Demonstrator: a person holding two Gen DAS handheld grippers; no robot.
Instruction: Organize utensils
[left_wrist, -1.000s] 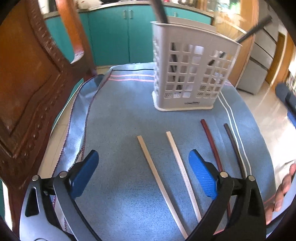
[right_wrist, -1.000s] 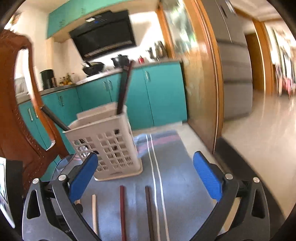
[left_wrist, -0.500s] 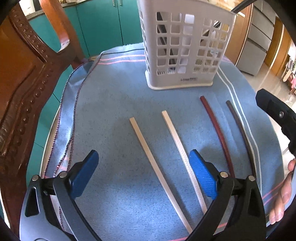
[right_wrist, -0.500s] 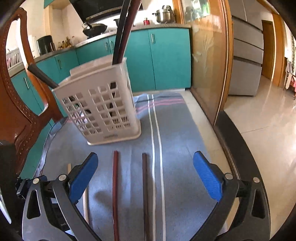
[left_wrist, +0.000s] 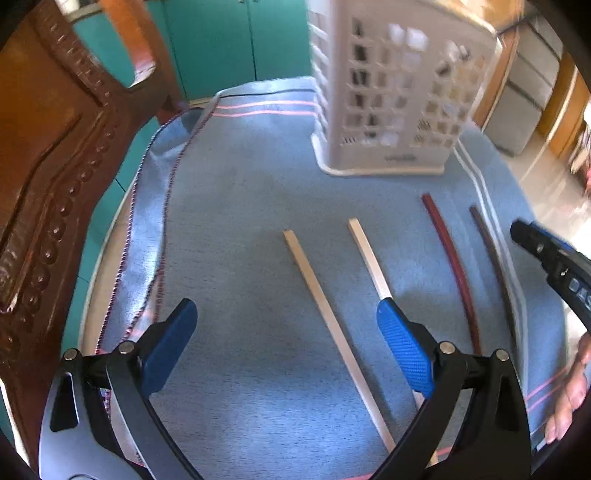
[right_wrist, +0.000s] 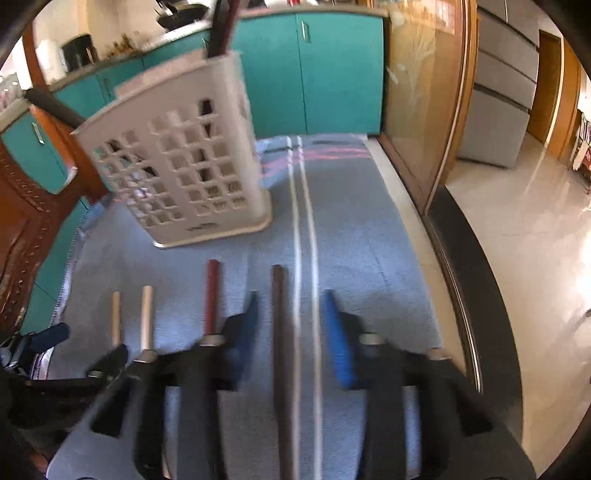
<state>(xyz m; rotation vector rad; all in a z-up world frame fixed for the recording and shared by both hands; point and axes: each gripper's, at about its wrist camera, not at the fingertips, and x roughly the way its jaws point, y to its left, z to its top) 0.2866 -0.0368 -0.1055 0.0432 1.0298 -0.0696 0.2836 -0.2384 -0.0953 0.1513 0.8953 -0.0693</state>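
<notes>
Altogether four loose chopsticks (left_wrist: 334, 325), one basket (left_wrist: 391, 88)

Four chopsticks lie side by side on blue cloth: two pale (left_wrist: 325, 314) (left_wrist: 369, 258) at left, a red one (left_wrist: 450, 266) and a brown one (right_wrist: 280, 332) right; white slotted holder (left_wrist: 391, 88) stands upright beyond

White letters "DAS" readable on right gripper (left_wrist: 554, 258) body, at 3 o'clock edge of left wrist view; rest of word cut off. Small dark label on base rim of utensil basket (left_wrist: 399, 74), at 1 o'clock in left wrist view, 10 o'clock in right: too blurred to read.
</notes>
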